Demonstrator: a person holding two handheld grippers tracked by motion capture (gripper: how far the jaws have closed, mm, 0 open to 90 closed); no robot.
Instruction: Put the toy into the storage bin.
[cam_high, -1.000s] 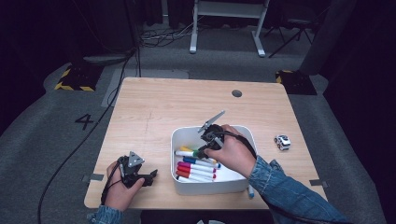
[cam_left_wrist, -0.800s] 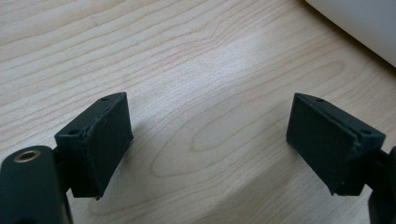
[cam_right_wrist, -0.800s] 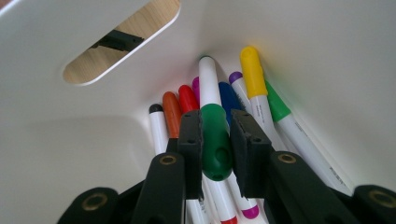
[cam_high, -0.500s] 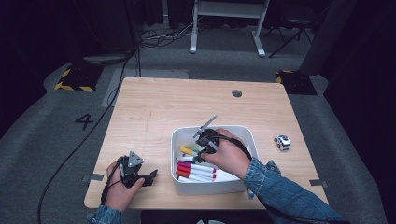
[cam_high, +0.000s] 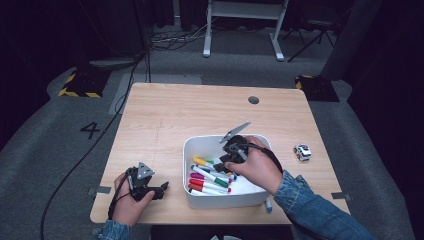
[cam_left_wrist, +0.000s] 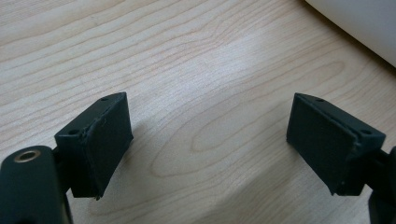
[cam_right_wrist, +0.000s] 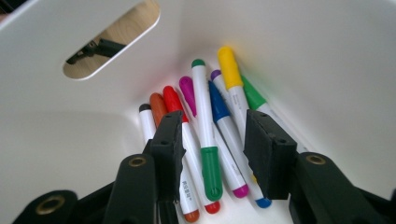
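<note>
Right claw (cam_right_wrist: 212, 154), jaws just opening, hovers empty over markers (cam_right_wrist: 205, 140) gathered in the bin (cam_high: 200, 202); one pen (cam_high: 268, 204) at its 5 o'clock remains on the counter (cam_high: 165, 115).

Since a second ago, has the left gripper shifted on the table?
No. The left gripper rests at the same spot near the table's front-left corner, just as far from the white bin.

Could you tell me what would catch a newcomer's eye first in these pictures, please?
Most likely the bright markers heaped in the white bin near the table's front edge, with the right gripper poised over them; its jaws have just been opening and stand apart above a green-capped marker, gripping nothing. After that, the left gripper resting open on bare wood at the front left, and a small toy car to the bin's right.
</note>
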